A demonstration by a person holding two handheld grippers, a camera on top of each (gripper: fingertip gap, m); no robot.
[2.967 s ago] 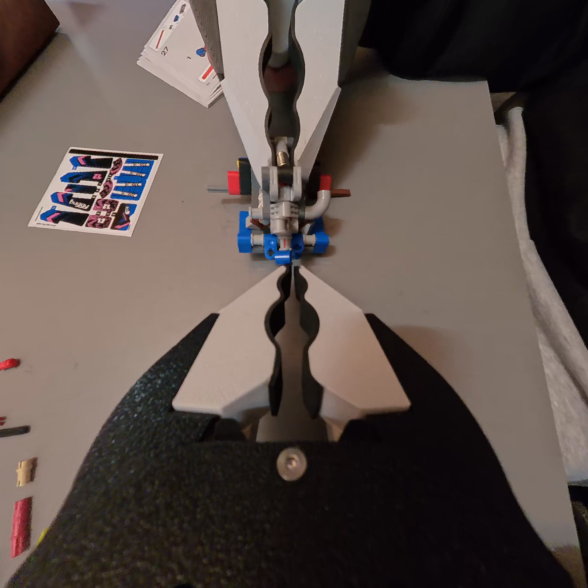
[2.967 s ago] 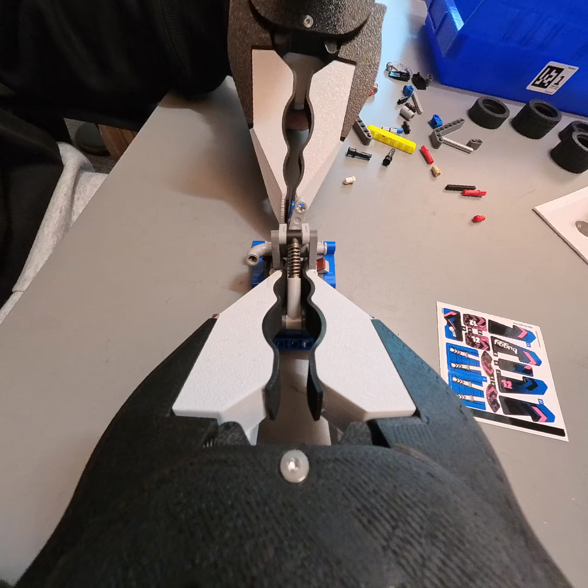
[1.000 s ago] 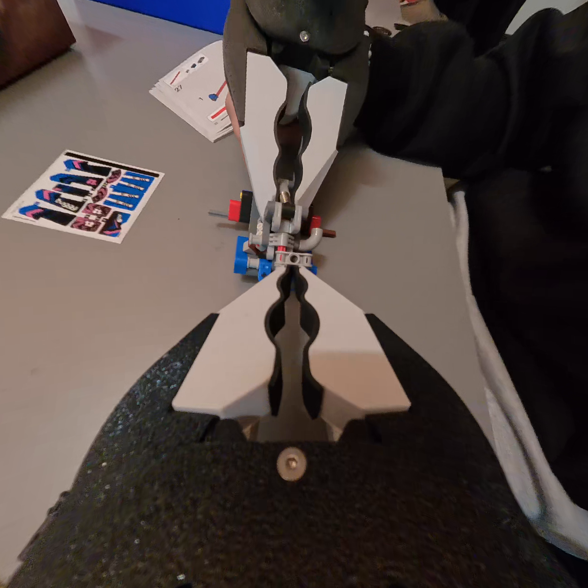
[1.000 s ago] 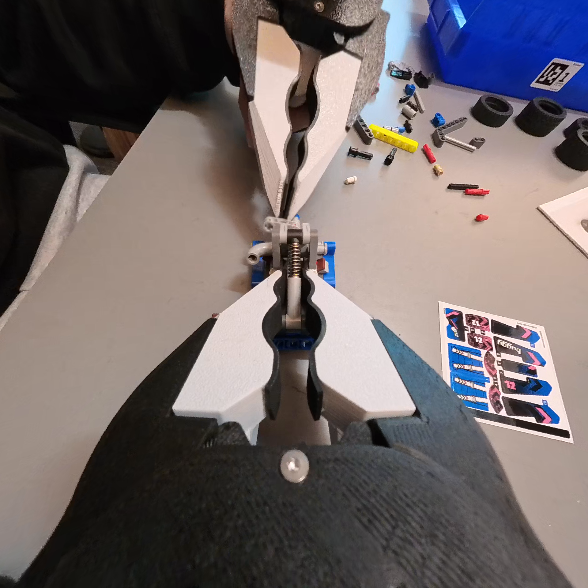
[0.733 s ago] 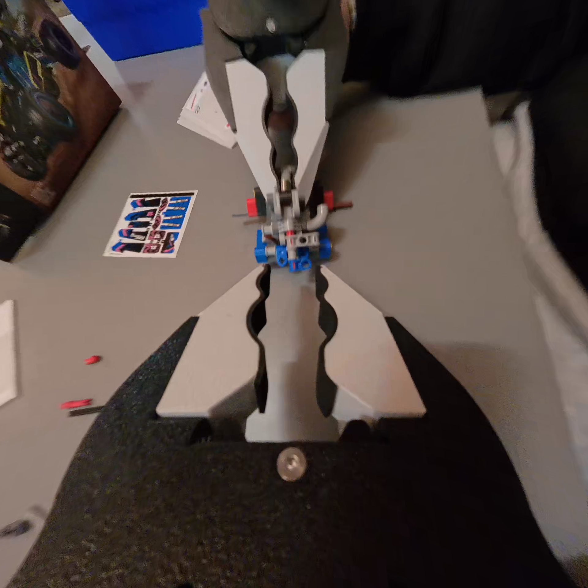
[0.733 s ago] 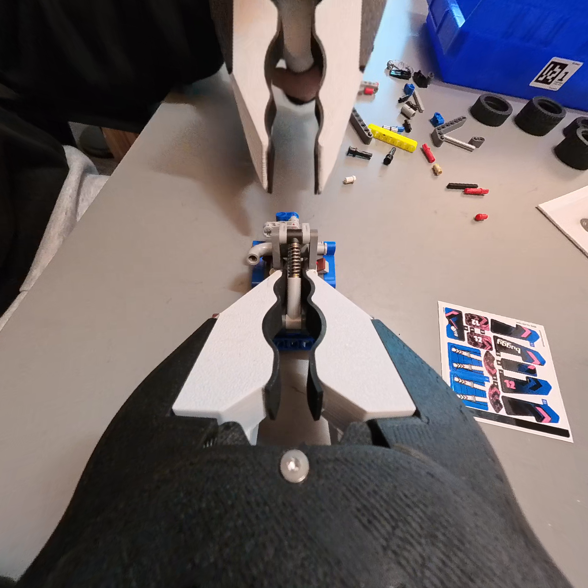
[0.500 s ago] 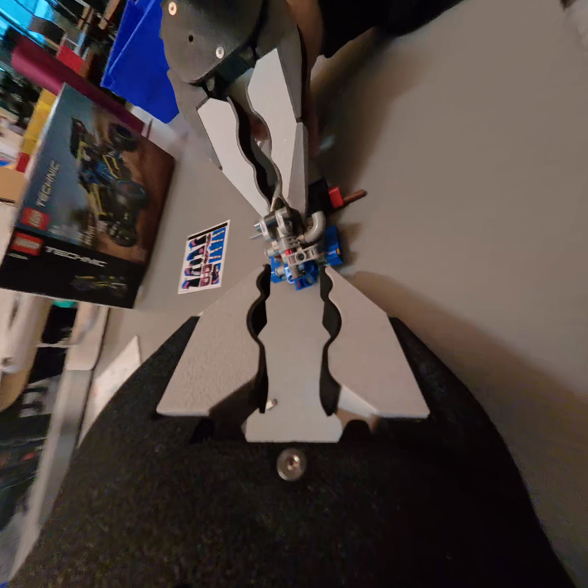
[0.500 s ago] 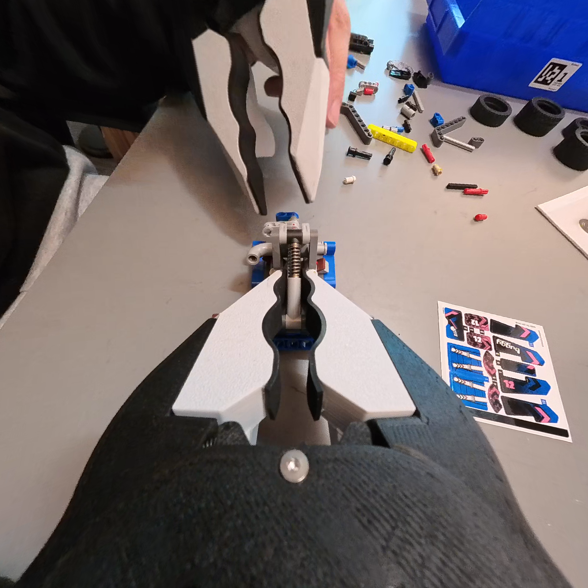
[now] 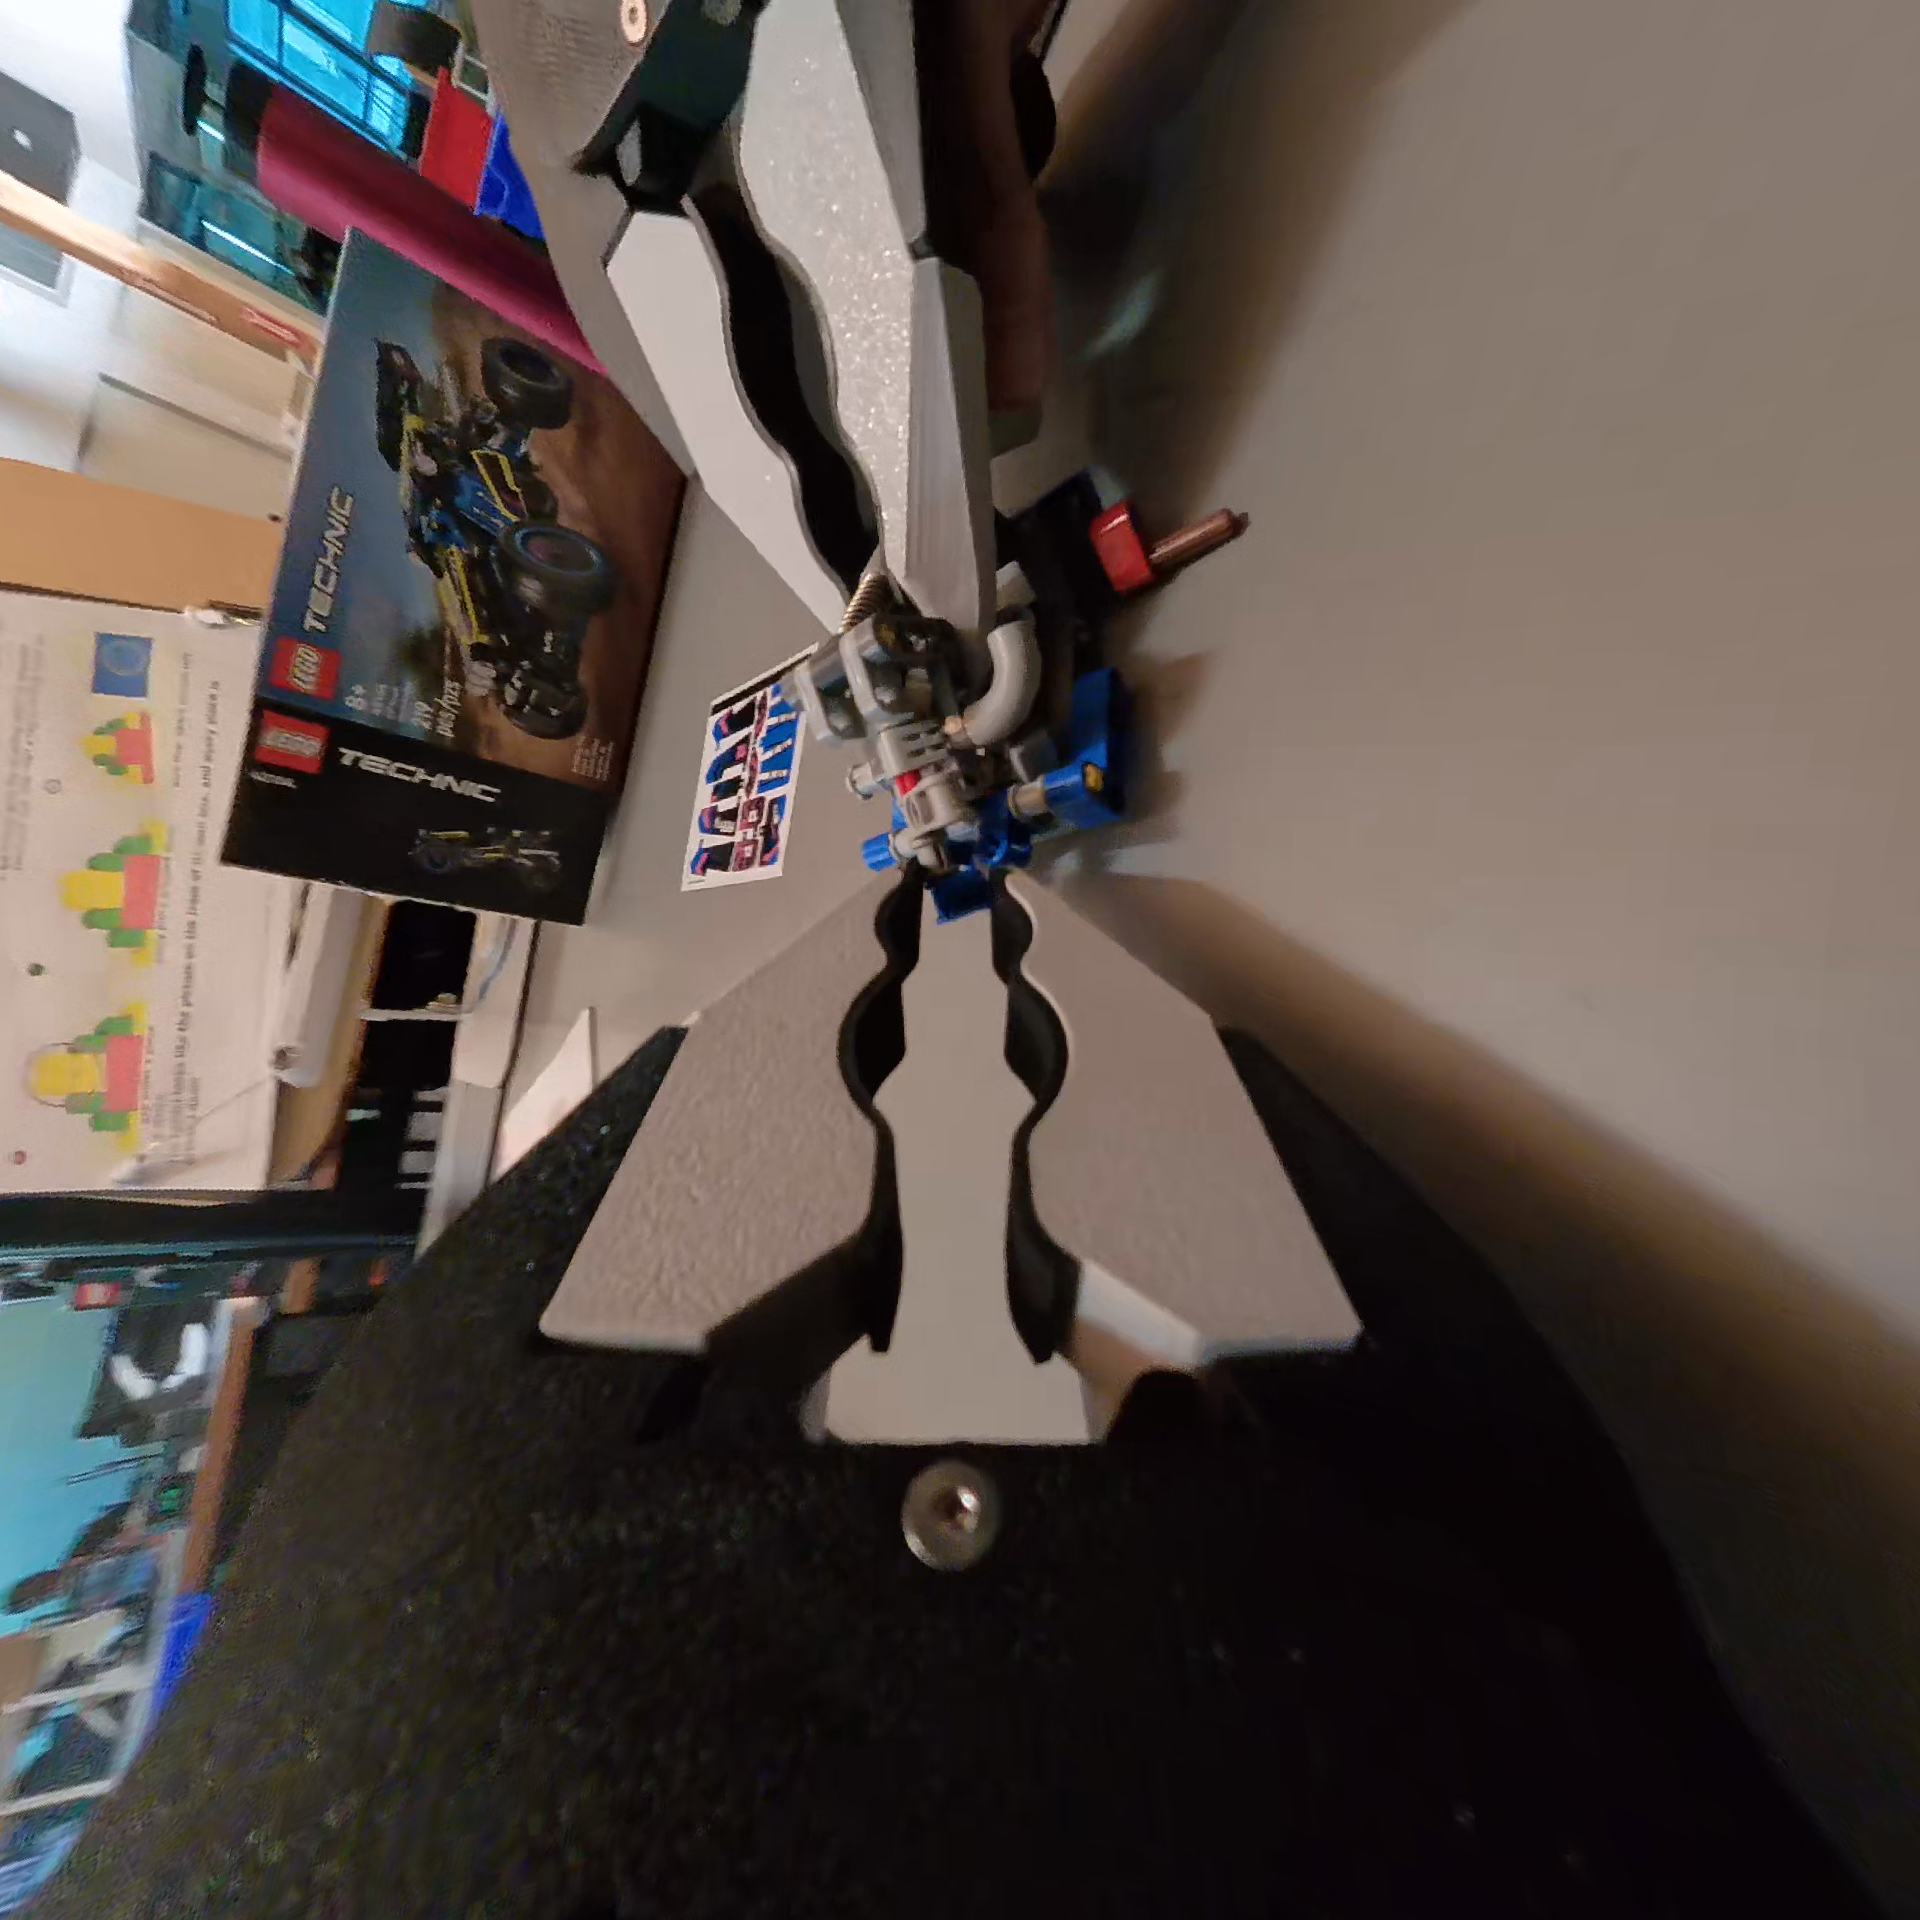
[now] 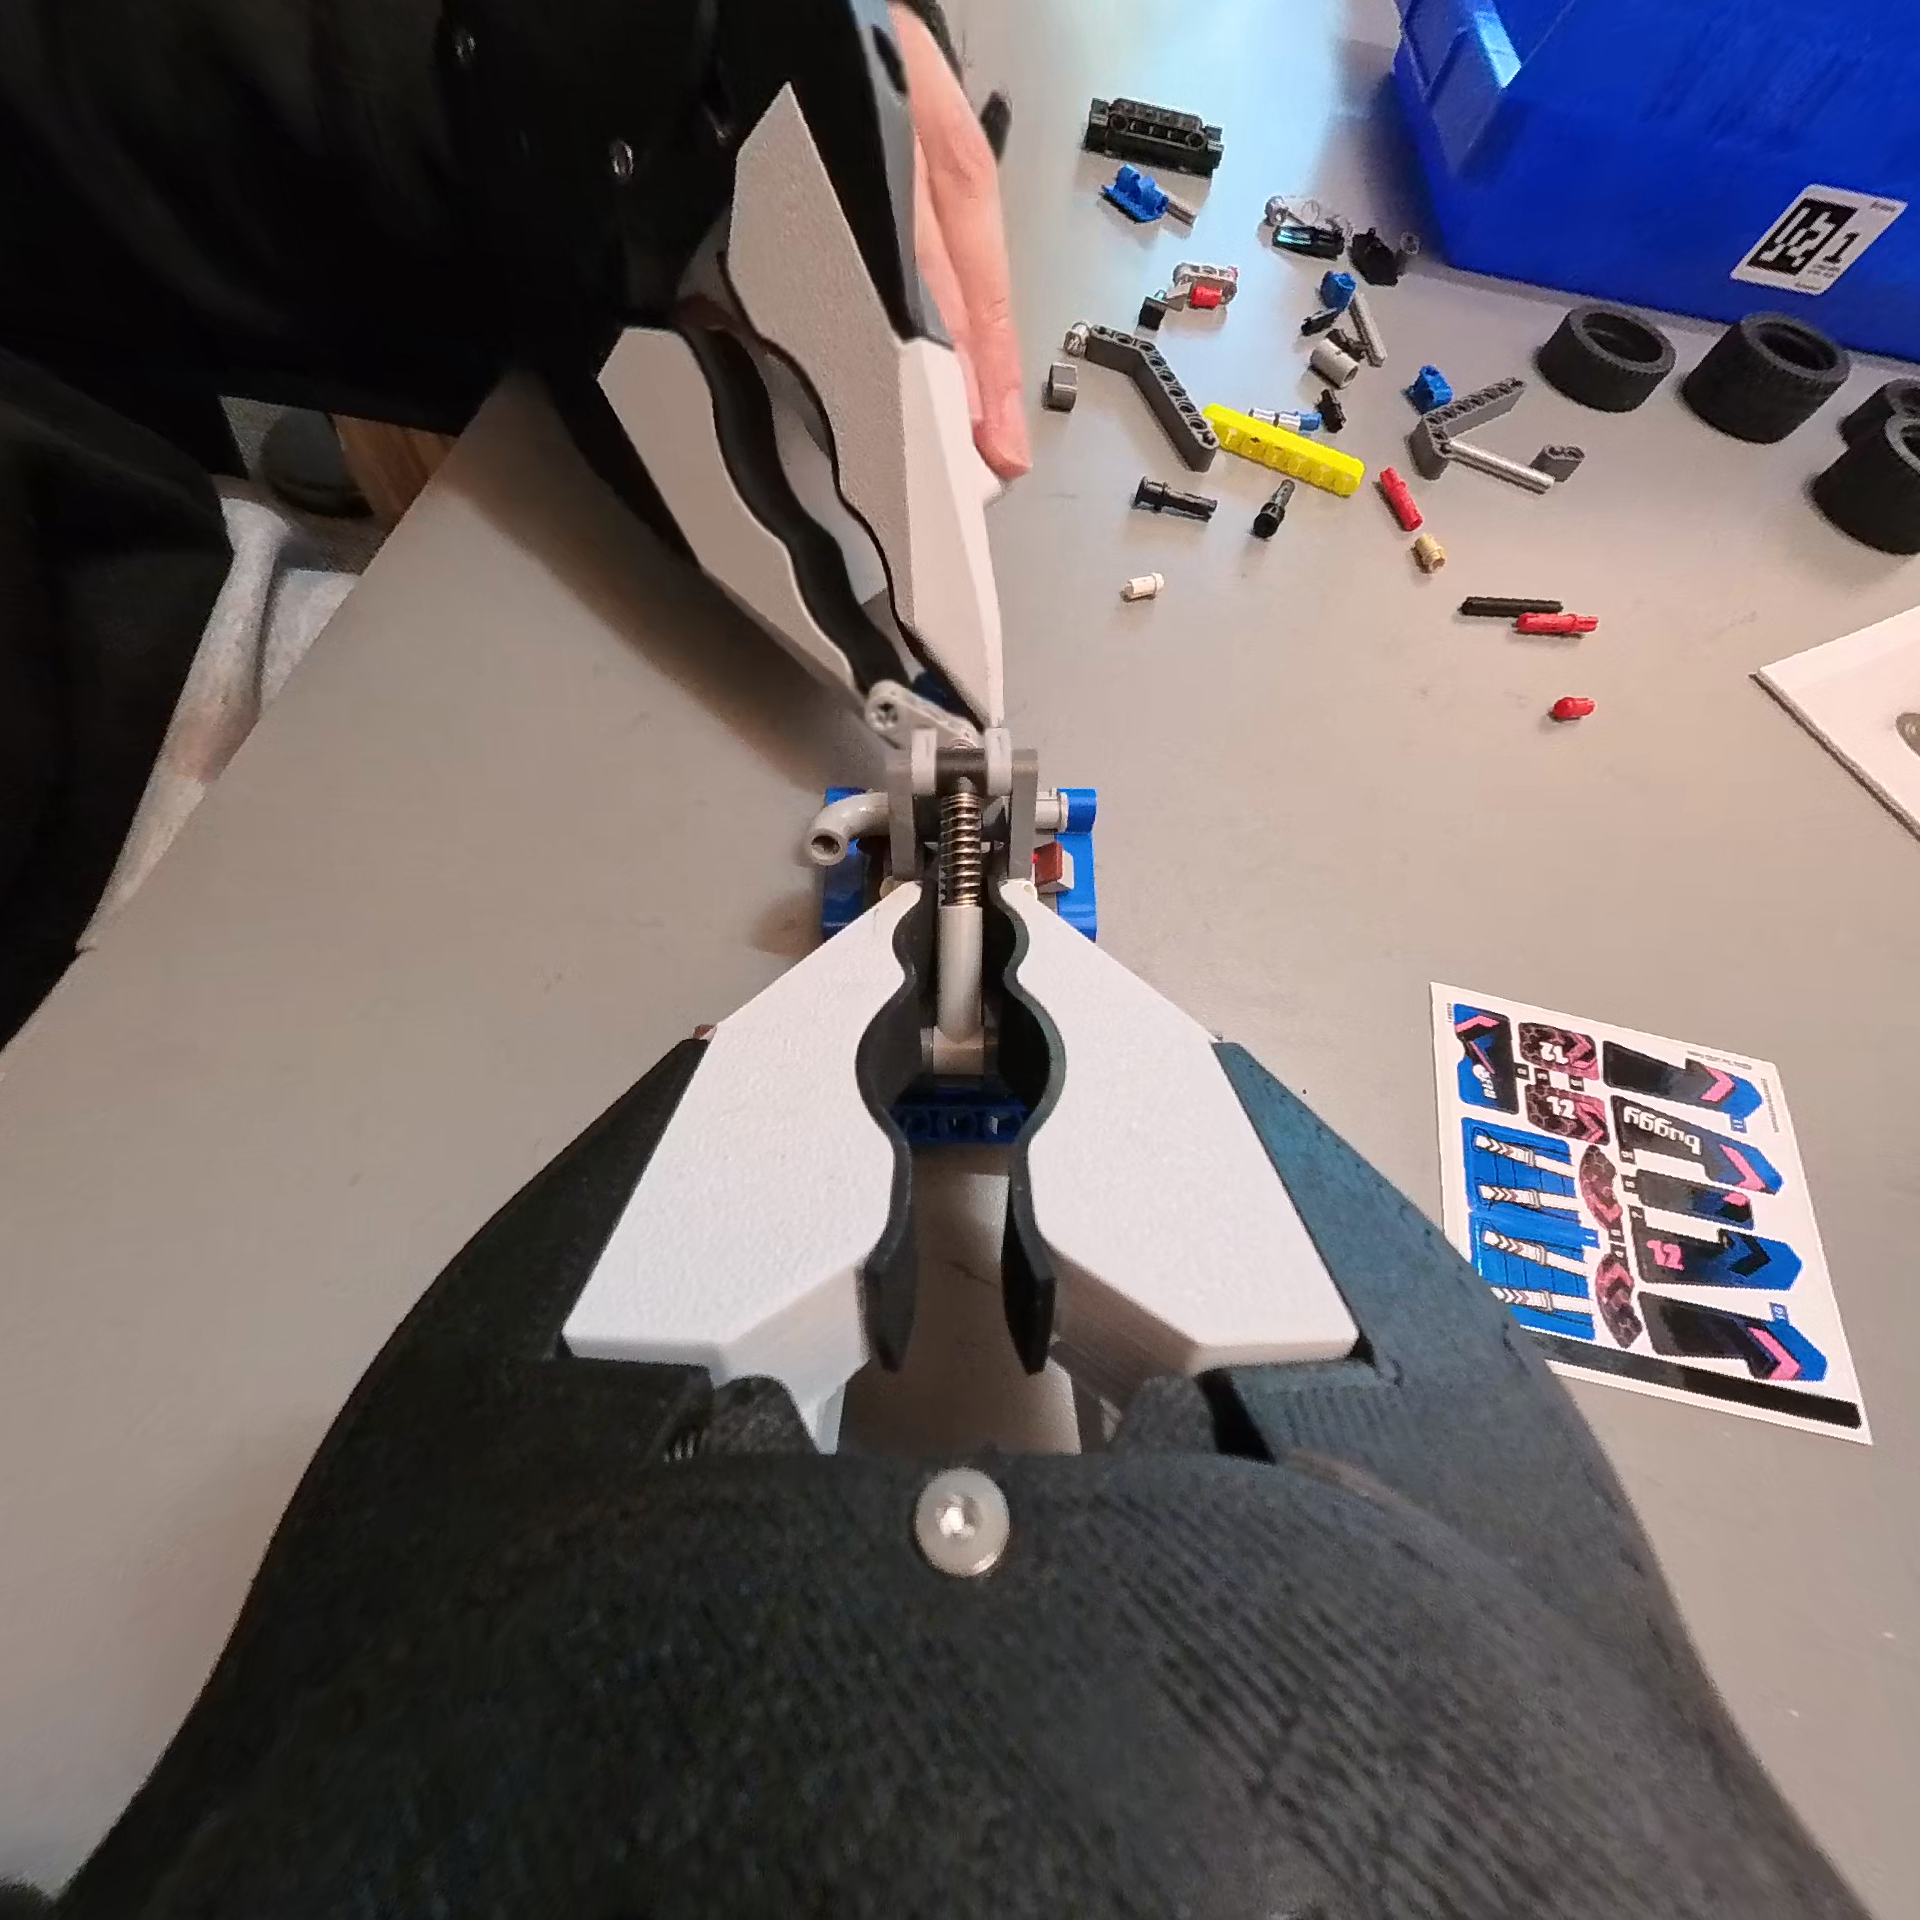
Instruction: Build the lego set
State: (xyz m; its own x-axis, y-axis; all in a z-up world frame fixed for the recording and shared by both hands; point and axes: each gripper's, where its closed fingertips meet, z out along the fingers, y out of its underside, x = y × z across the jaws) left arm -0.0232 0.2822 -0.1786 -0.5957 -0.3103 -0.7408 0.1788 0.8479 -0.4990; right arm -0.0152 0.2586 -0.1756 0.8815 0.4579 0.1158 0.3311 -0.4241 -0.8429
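Left hand-held gripper (image 9: 951, 904) rolled sideways, reopened, back at lego assembly (image 9: 940, 727)

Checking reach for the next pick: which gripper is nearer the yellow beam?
Left. The left gripper is tipped at the lego assembly's far end, toward the yellow beam; the right gripper clamps its near end.

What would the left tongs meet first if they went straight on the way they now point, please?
Most likely the blue end of the Lego assembly, just ahead of the open left tongs and already at their tips; depth is hard to judge.
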